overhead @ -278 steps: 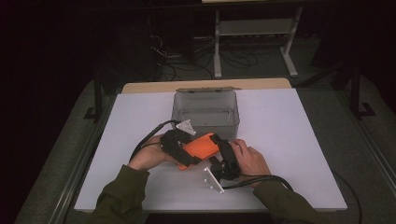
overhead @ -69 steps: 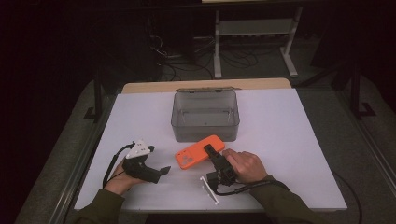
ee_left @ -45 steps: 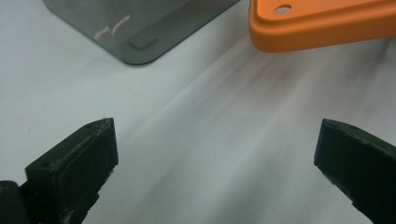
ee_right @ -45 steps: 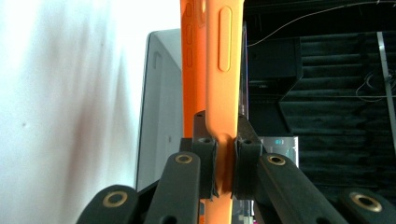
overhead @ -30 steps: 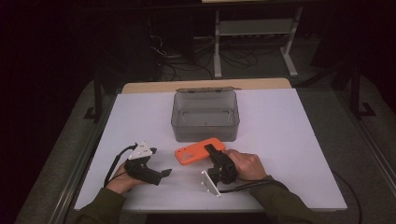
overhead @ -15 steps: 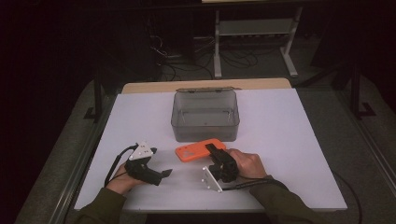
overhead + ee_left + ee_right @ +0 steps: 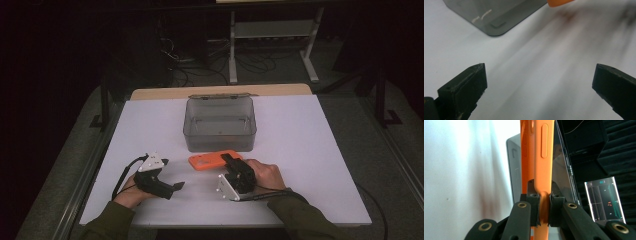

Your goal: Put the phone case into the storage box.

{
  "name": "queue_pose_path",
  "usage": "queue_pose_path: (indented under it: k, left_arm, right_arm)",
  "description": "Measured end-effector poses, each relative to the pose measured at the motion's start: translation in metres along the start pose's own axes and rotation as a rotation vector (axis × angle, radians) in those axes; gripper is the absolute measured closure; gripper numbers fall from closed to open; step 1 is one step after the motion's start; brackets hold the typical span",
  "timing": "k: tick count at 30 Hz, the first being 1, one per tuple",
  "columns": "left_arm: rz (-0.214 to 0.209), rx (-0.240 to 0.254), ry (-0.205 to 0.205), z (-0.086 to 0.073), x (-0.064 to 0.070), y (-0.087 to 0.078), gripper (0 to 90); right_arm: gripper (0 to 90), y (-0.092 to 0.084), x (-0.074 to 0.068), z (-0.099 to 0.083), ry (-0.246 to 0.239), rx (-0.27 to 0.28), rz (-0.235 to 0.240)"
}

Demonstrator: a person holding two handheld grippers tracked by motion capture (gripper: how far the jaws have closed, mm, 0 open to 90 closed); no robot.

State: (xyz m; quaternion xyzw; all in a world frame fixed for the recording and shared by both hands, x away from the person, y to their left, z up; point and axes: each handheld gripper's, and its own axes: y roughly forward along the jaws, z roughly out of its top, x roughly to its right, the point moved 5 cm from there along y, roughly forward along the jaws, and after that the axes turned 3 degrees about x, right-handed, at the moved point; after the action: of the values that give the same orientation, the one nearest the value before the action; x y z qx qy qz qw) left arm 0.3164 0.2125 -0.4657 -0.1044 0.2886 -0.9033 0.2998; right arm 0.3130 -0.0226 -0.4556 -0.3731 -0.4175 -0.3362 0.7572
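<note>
The right gripper clamps the orange case by its edge, just before the grey box — not yet inside; the left gripper rests wide apart, empty

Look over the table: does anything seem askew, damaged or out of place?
Nothing stands out. The orange phone case sits clamped in the right gripper beside the smoky plastic box; the left gripper is open over the white tabletop.
</note>
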Motion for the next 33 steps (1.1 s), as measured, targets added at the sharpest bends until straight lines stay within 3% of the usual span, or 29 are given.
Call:
queue_pose_path:
  k: [14, 33]
  left_arm:
    - [-0.003, -0.005, 0.001, -0.001, 0.000, 0.001, 0.0]
    - [-0.006, -0.006, 0.004, -0.001, 0.000, 0.000, 0.0]
  right_arm:
    - [81.3, 0.001, 0.004, -0.003, 0.075, -0.008, 0.037]
    - [81.3, 0.003, 0.011, -0.008, 0.212, -0.023, 0.093]
